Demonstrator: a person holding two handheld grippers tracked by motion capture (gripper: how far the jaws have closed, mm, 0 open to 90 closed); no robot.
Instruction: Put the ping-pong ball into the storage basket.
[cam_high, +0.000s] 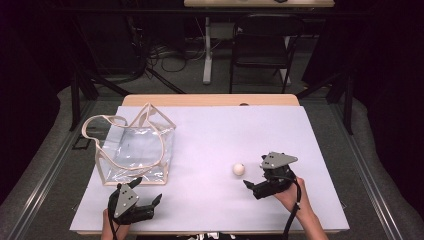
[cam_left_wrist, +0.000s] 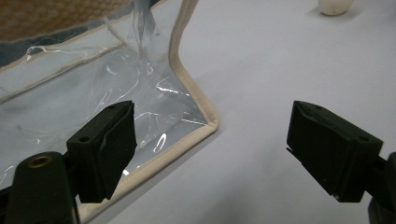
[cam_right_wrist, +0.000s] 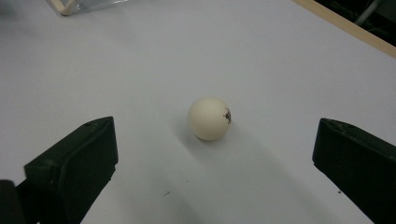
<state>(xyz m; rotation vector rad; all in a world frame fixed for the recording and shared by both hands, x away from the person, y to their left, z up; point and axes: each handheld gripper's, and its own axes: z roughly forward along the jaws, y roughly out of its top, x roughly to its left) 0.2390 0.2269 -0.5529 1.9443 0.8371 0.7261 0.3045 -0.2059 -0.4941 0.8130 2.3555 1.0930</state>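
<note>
Right gripper (cam_right_wrist: 215, 154) sits wide open, ball (cam_right_wrist: 209, 118) at its 12 o'clock, nearer than left gripper (cam_high: 150, 202), also open.

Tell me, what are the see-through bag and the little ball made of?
The bag looks like clear, shiny plastic film: the sheet under it shows through and its creases glint. Its beige edging and handles look like woven cloth tape. The ball looks like smooth, matte cream plastic, perhaps a table-tennis ball, with one small dark mark.

A black folding chair (cam_high: 261, 42) stands beyond the table (cam_high: 210, 100).
</note>
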